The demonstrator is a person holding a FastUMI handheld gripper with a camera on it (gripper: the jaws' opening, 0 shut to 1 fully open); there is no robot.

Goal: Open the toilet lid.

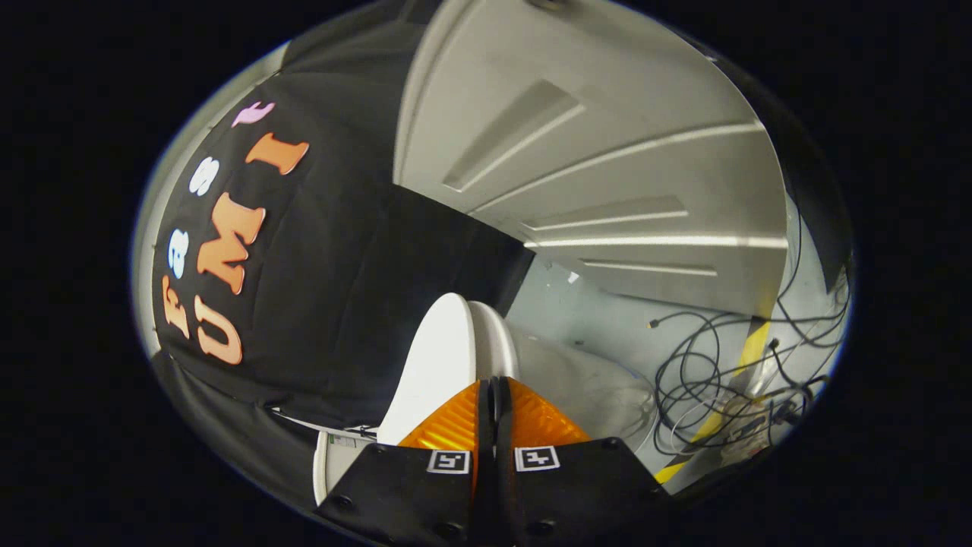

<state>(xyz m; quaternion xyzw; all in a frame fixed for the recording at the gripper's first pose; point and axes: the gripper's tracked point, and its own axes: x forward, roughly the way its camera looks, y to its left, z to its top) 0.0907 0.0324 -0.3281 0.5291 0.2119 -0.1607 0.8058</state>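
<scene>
Tool (492, 391) fingers are pressed together, nothing between them. The white toilet lid (440, 357) stands raised just ahead. Cables (714, 365) sprawl on the floor beyond.

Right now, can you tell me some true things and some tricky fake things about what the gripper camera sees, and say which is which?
1. The hand-held gripper has its fingers spread wide apart. False: they sit close together with only a thin gap.
2. The white toilet lid is just ahead of the fingers. True. Whether the fingers pinch its edge cannot be told.
3. Tangled cables lie on the floor beyond the toilet. True.
4. The panelled door is black. False: it is pale, and the black thing beside it is the cloth wall.
</scene>
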